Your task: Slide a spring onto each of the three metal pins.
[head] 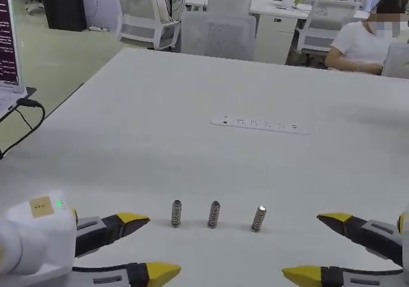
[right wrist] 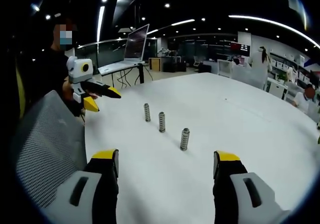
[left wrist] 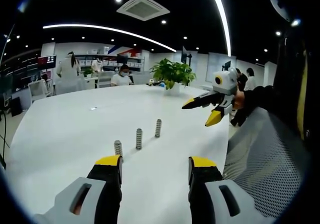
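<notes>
Head view: pins [head: 214, 215] between two jaw pairs

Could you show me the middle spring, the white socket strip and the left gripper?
middle spring [head: 214, 215]: head view, midway up its coils.
socket strip [head: 259, 124]: head view, middle of its top face.
left gripper [head: 163, 245]: head view, midway between its yellow fingertips.

Open-plan office: long white desks [head: 160, 108], mesh chairs [head: 217, 36], laptop [right wrist: 136, 43], potted plant [left wrist: 172, 74], desk power strip [head: 259, 124], recessed ceiling lights [left wrist: 118, 0].
</notes>
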Demonstrator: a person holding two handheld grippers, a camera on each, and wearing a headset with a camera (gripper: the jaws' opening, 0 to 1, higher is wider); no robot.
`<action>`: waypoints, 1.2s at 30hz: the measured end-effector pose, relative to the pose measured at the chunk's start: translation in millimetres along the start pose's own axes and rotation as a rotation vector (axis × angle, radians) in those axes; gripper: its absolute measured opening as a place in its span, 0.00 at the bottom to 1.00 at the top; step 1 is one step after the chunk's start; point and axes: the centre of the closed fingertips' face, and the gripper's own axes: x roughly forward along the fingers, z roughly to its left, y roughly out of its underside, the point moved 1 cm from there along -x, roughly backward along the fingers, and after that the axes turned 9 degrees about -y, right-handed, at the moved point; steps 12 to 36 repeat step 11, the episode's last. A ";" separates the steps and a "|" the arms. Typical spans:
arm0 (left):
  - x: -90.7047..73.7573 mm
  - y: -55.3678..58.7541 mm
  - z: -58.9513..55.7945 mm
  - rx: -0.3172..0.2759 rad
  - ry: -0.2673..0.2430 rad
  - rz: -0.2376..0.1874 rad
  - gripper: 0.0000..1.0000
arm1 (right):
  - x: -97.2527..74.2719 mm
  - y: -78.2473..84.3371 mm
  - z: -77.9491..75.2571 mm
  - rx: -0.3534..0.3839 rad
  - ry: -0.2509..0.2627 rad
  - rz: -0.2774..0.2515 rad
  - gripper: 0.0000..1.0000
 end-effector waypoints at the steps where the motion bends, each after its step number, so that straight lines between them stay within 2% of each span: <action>1: 0.0 0.0 0.1 -0.001 -0.001 0.000 0.49 | 0.3 0.1 -0.1 0.002 0.000 -0.002 0.78; 11: 0.4 1.8 0.6 -0.013 -0.005 0.011 0.51 | 2.1 1.0 -0.4 0.016 -0.001 -0.012 0.84; 36: 0.4 1.8 0.6 -0.013 -0.005 0.011 0.51 | 2.1 1.0 -0.4 0.016 -0.001 -0.012 0.84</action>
